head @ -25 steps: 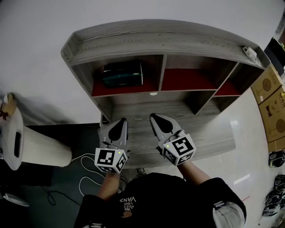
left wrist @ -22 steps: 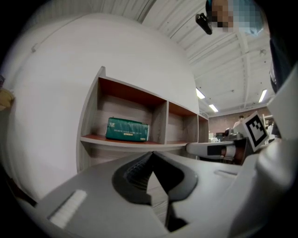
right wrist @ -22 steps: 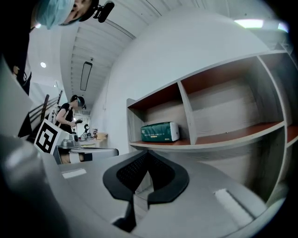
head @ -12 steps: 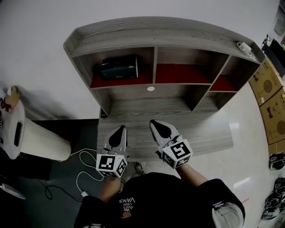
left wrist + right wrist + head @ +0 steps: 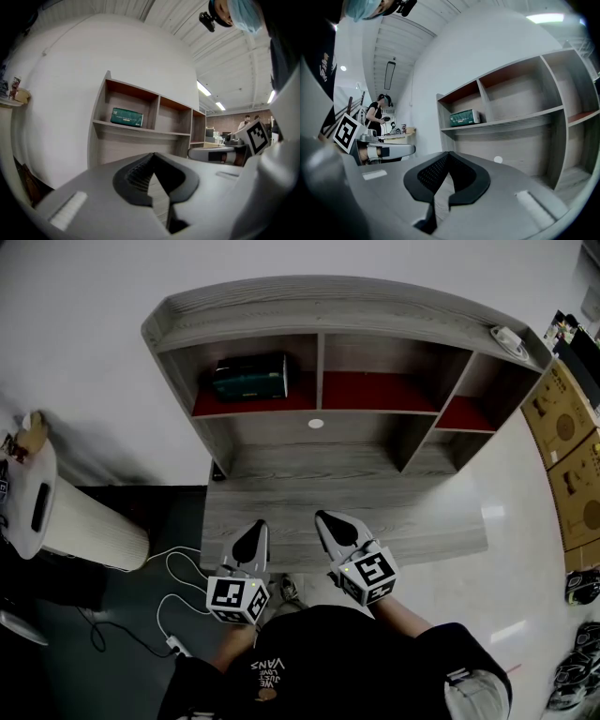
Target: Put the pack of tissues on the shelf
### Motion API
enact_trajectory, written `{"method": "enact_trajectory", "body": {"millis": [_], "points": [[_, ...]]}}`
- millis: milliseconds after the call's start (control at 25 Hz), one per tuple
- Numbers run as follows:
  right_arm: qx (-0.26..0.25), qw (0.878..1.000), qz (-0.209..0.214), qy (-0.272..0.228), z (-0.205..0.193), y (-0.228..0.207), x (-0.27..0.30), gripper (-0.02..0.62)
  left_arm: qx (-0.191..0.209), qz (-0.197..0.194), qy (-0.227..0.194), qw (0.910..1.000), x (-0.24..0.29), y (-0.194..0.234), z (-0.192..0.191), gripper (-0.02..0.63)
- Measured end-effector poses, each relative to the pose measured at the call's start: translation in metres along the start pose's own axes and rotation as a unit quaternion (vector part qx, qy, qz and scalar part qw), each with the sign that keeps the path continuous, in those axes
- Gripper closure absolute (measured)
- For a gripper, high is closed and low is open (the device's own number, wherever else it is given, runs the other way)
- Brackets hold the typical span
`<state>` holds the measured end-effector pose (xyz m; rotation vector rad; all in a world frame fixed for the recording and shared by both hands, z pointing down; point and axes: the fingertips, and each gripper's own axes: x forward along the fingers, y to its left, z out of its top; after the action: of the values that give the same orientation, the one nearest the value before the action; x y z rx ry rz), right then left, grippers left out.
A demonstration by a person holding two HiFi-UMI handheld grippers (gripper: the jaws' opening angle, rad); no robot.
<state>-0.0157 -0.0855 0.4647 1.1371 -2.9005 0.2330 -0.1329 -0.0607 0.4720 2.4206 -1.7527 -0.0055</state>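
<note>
The dark green pack of tissues [image 5: 249,377] lies in the left compartment of the grey wooden shelf unit [image 5: 319,313], on its red-lined board. It also shows in the left gripper view, pack of tissues [image 5: 127,117], and in the right gripper view, pack of tissues [image 5: 465,117]. My left gripper [image 5: 250,535] and right gripper [image 5: 332,521] hover side by side over the front edge of the desk [image 5: 281,493], far from the pack. Both are shut with nothing between their jaws.
A white round side table [image 5: 56,512] with small items stands at the left. Cables [image 5: 164,615] lie on the dark floor below it. Cardboard boxes [image 5: 572,456] stand at the right. A small white object [image 5: 507,339] rests on the shelf top's right end.
Both grippers have drawn back from the shelf toward the desk's front edge and sunk a little. The pack has stayed in its compartment. Jaws remain shut.
</note>
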Motion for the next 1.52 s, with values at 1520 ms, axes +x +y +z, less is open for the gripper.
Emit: {"method": "enact_trajectory", "body": {"millis": [1520], "points": [[-0.007,1.0,0.004,0.025,-0.022,0.018,-0.043,0.592,-0.003,0.022,0.01,0.9997,-0.047,-0.035,-0.028,0.555]]}}
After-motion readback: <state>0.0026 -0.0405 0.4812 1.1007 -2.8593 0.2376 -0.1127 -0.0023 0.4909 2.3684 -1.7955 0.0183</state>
